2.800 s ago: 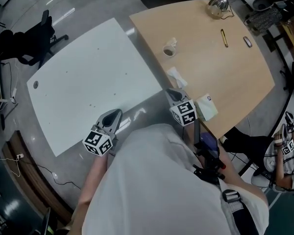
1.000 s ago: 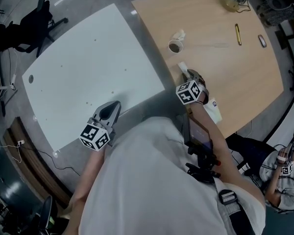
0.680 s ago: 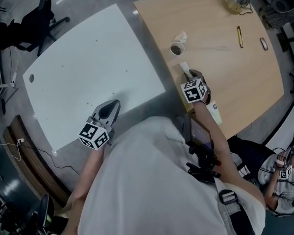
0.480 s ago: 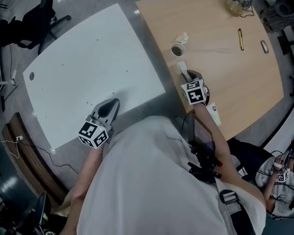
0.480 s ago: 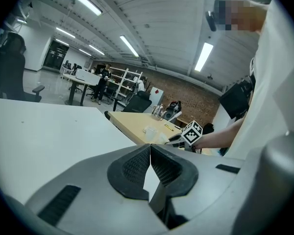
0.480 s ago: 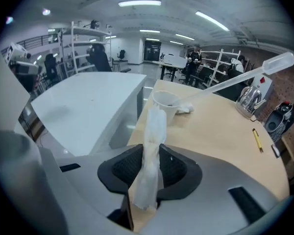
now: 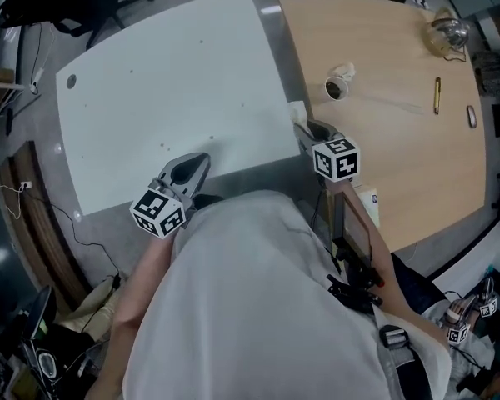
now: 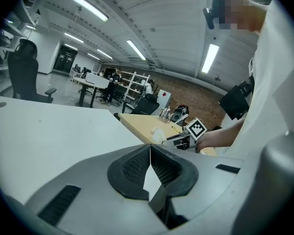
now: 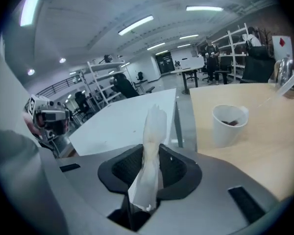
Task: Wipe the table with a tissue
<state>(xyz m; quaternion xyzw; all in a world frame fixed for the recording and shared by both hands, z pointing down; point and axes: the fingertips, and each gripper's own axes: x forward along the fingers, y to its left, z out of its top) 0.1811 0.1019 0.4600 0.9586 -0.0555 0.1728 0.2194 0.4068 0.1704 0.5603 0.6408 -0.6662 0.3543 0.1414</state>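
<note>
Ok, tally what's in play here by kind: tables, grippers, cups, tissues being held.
Tables: 2 (white table, wooden table)
Grippers: 2 (left gripper, right gripper)
Cups: 1 (paper cup)
Tissues held: 1 (tissue, in the right gripper)
Total: 6

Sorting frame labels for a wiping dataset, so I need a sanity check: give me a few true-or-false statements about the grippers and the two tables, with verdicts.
1. The right gripper is shut on a tissue. True.
2. The left gripper also grips a tissue. False: its jaws are together with nothing between them.
3. A paper cup stands upright on the wooden table. True.
4. The pen lies on the white table. False: it lies on the wooden table.
</note>
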